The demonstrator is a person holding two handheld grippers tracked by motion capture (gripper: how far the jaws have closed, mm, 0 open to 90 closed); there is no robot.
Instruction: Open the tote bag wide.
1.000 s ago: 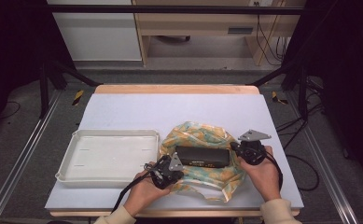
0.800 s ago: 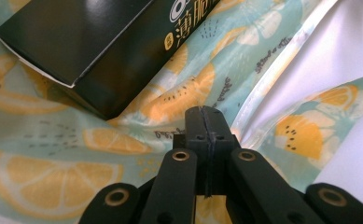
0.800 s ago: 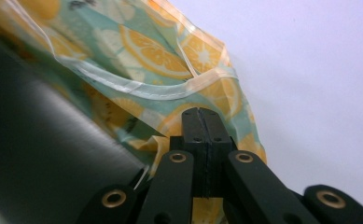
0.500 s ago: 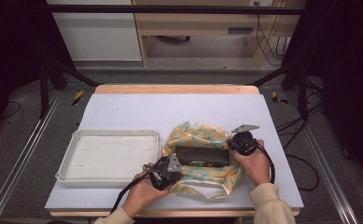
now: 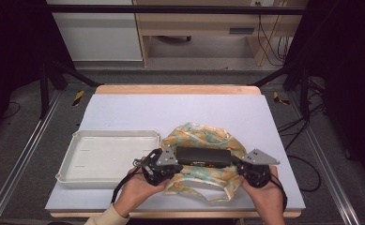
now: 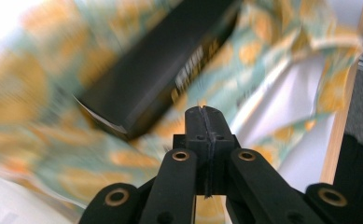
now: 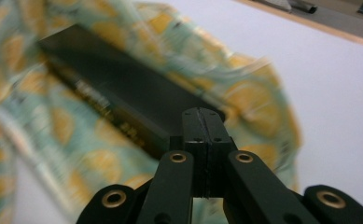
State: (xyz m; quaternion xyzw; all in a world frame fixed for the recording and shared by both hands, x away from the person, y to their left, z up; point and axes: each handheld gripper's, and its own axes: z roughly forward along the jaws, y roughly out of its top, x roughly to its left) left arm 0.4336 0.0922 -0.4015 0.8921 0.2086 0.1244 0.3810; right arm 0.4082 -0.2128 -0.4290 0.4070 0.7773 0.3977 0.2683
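black box [image 5: 203, 156] | flat, lengthwise | on crumpled yellow-teal patterned cloth [image 5: 194, 136] | table's near edge

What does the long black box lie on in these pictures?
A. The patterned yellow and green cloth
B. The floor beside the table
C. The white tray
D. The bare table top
A: in the high view the long black box rests on the patterned cloth, which spreads out around it, to the right of the white tray.
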